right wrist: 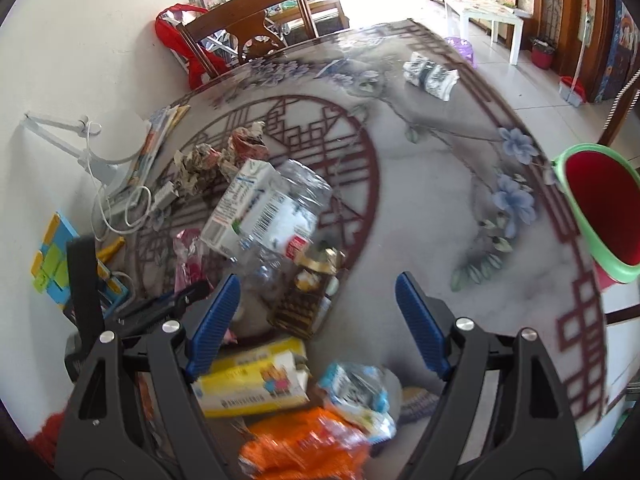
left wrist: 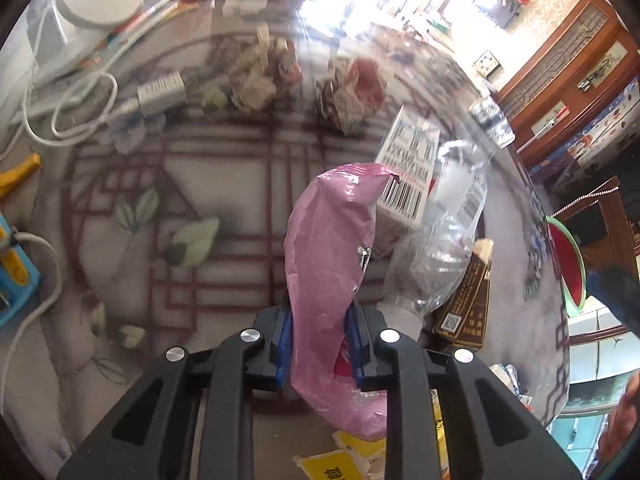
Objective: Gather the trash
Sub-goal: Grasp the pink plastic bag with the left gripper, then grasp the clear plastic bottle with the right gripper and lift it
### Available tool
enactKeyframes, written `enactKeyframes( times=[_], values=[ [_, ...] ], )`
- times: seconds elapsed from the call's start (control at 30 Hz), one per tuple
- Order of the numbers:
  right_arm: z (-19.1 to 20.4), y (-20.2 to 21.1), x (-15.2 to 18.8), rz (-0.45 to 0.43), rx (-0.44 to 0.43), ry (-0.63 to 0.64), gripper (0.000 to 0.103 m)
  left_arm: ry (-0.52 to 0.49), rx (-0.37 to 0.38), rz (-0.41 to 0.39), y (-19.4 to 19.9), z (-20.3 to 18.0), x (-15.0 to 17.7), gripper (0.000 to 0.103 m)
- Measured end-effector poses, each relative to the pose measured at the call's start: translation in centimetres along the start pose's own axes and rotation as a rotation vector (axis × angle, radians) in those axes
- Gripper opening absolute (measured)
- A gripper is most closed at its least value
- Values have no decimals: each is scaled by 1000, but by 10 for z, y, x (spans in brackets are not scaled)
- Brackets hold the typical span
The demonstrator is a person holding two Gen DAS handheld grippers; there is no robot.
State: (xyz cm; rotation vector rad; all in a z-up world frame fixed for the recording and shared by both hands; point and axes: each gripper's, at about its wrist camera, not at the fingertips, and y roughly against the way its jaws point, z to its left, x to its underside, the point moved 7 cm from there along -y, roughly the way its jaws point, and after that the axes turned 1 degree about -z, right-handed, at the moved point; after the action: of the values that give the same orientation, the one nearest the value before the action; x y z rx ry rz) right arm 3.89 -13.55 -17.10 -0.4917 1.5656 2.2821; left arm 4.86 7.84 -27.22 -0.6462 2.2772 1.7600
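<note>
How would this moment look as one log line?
left gripper: shut on pink plastic wrapper | right gripper: open over trash pile | watermelon-pattern bin: right

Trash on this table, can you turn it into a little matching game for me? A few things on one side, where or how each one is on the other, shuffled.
Things:
1. pink wrapper
2. right gripper
3. watermelon-look bin
4. crumpled paper balls

States:
A. open, holding nothing
B. at the table's edge, red inside with a green rim
C. pinched between the left gripper's blue pads
D. lying on the table near a white charger

Pairs: 1-C, 2-A, 3-B, 4-D
</note>
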Motion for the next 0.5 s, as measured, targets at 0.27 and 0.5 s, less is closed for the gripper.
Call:
enactKeyframes(
  times=[0.27, 0.5],
  values=[
    [14, -69, -39, 106, -83, -135, 69, 13, -1, -37, 14, 3, -14, 20],
    [23, -112, -42, 196, -52, -143, 69, 42, -17, -21, 9, 12, -16, 20]
  ],
)
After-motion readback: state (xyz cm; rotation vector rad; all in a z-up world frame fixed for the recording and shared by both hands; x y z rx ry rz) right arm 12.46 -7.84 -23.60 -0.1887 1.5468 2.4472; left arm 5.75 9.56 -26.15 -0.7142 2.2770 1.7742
